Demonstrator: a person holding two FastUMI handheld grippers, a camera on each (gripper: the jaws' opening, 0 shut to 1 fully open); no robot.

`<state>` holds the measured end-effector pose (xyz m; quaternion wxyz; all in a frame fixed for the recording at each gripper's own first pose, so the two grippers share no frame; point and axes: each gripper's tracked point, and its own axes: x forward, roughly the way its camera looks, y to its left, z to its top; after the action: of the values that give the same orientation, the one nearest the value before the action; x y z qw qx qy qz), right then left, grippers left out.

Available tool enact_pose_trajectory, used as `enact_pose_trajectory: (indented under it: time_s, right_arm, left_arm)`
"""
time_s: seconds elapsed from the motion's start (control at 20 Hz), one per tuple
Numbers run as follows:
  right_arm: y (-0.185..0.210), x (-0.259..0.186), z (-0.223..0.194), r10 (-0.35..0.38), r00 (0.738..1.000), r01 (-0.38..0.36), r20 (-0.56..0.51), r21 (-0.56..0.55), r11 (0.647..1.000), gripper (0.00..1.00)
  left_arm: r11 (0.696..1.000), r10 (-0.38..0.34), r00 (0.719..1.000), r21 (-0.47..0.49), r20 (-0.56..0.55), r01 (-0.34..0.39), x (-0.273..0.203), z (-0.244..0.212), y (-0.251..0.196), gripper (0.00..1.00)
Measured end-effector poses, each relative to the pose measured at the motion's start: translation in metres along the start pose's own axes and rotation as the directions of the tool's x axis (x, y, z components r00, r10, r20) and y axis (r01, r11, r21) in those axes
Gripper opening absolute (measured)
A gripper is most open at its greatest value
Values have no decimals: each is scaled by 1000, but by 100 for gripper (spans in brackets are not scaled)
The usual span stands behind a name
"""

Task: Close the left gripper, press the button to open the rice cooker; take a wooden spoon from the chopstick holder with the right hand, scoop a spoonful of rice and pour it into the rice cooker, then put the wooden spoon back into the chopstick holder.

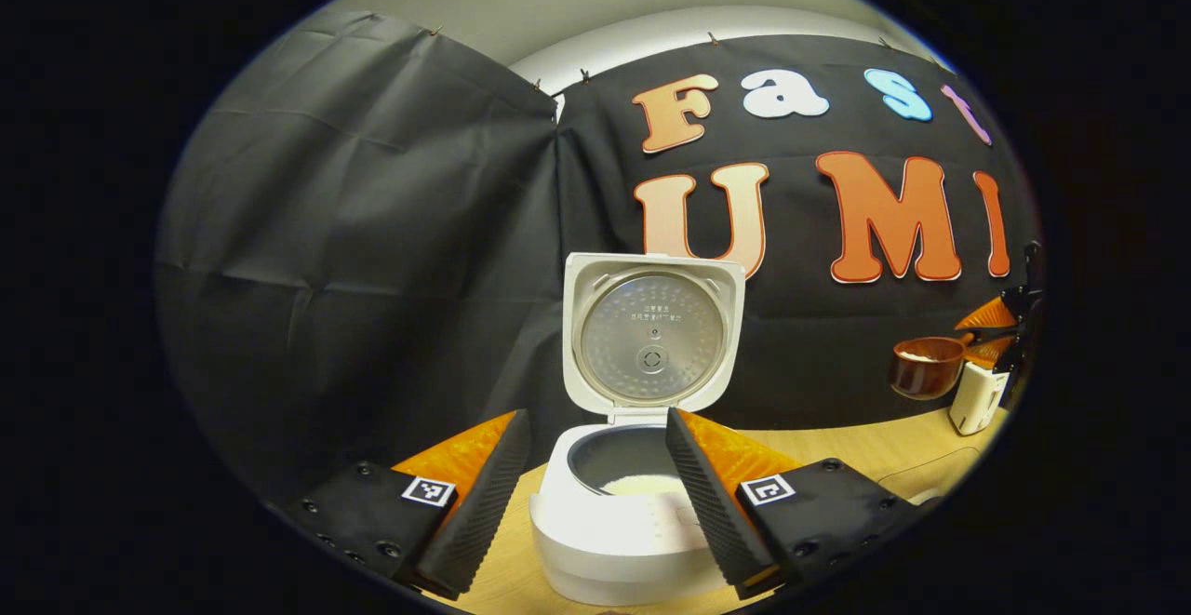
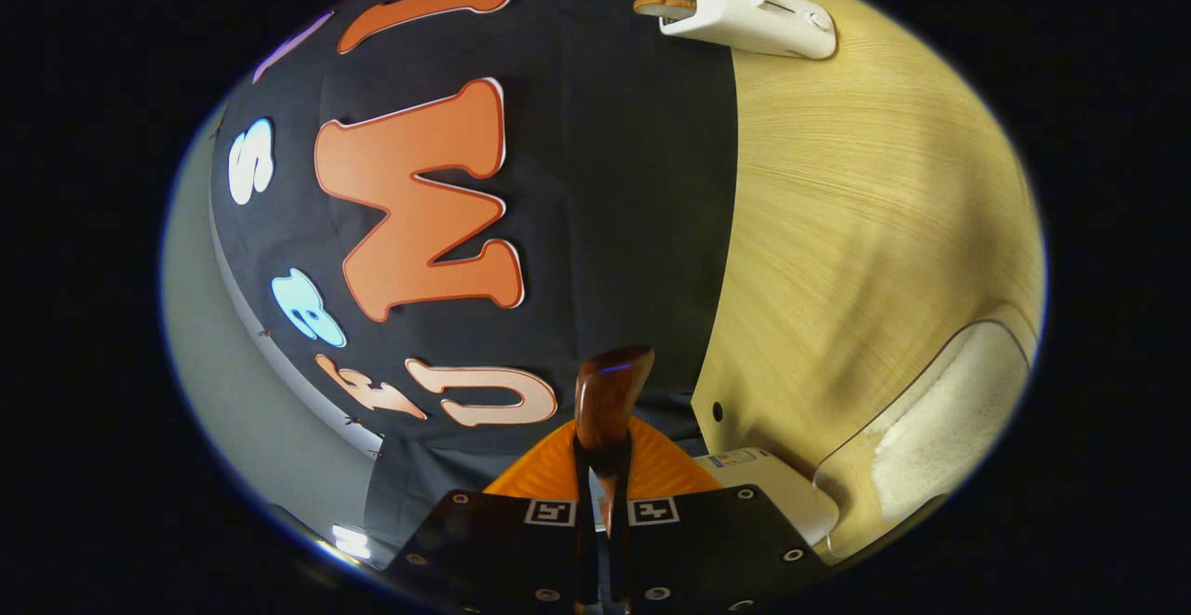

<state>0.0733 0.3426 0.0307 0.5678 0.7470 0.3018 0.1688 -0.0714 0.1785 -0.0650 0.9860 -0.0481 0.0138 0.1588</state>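
Note:
The white rice cooker [image 1: 614, 531] stands with its lid [image 1: 651, 336] raised upright, and white rice lies in the inner pot [image 1: 642, 483]. My left gripper [image 1: 595, 503] is open, its fingers on either side of the cooker in the left gripper view, nothing between them. At the far right my right gripper [image 1: 1012, 328] holds the brown wooden spoon [image 1: 926, 366] level in the air, with rice in its bowl, above the white chopstick holder [image 1: 977, 398]. In the right gripper view my right gripper [image 2: 603, 471] is shut on the spoon handle [image 2: 609, 396]. The chopstick holder [image 2: 744, 10] holds other wooden utensils.
The wooden table [image 2: 865, 224] runs under everything, with the black cloth wall behind. A clear container [image 2: 930, 429] with rice in it sits near the right gripper, and a white labelled object [image 2: 768, 489] lies beside it.

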Motion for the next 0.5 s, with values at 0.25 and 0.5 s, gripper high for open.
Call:
enact_pose_trajectory:
  time_s: [0.25,0.5]
  right_arm:
    - [23,44,-49,5,998,-7,-68,-32,999,6]
    - [21,86,-103,-12,993,-4,-121,-132,991,6]
  left_arm:
    - [1000,3,1000,-18,-4,-3,-7,0,6,96]
    - [996,-11,1000,-86,-12,10,-17,-2,5,96]
